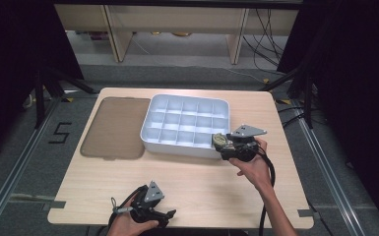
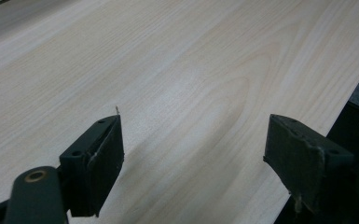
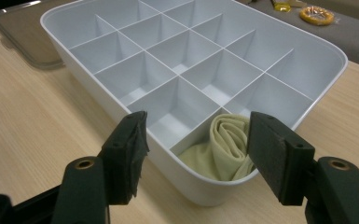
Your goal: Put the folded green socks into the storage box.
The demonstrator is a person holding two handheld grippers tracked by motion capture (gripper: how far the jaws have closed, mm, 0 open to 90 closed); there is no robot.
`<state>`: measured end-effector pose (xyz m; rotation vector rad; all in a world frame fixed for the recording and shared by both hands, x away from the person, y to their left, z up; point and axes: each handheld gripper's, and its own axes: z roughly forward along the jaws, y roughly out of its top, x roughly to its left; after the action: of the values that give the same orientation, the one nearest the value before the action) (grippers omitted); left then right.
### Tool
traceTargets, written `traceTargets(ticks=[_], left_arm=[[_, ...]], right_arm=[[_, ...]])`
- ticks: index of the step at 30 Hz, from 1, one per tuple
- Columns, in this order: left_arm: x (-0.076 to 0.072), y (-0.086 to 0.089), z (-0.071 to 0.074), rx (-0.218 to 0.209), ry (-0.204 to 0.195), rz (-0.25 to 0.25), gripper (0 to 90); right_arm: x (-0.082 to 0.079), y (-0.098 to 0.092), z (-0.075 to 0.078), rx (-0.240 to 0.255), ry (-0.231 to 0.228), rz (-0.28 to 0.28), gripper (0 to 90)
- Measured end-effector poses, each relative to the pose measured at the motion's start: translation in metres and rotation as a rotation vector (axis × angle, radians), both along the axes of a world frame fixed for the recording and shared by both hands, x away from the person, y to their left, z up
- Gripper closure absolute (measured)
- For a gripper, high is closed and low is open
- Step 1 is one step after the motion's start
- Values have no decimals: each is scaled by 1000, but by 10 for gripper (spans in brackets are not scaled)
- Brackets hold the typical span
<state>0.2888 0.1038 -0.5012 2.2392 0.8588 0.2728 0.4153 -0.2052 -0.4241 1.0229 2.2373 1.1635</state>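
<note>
Rolled pale-yellow cloth [image 3: 226, 144] — lying in the near right corner compartment of the white divided tray [image 3: 98, 77]. Right gripper [image 3: 196, 144] — jaws apart, clear of the cloth. Left gripper [image 2: 193, 158] — jaws wide over bare wooden table [image 2: 191, 60].

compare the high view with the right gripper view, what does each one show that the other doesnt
High view alone: the person's hands, the left gripper lying at the table's near edge, and the whole wooden table with the floor around it.

Right gripper view alone: the folds of the rolled pale yellow cloth seen close up, in the corner compartment nearest the open jaws, which do not press on it.

Both: the white divided tray, the cloth in that corner compartment, the brownish translucent lid lying flat beside the tray, and the right gripper at the tray's corner.
</note>
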Motion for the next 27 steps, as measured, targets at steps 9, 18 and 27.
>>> traceTargets(ticks=[9, 18, 27], left_arm=[[0, 1, 0, -7, 8, 14, 194], [3, 5, 0, -3, -1, 19, 195], [3, 5, -2, -10, 3, 23, 195]], right_arm=[[-13, 2, 0, 15, 17, 8, 363], [-23, 5, -5, -8, 25, 33, 318], [-36, -1, -9, 8, 43, 32, 269]])
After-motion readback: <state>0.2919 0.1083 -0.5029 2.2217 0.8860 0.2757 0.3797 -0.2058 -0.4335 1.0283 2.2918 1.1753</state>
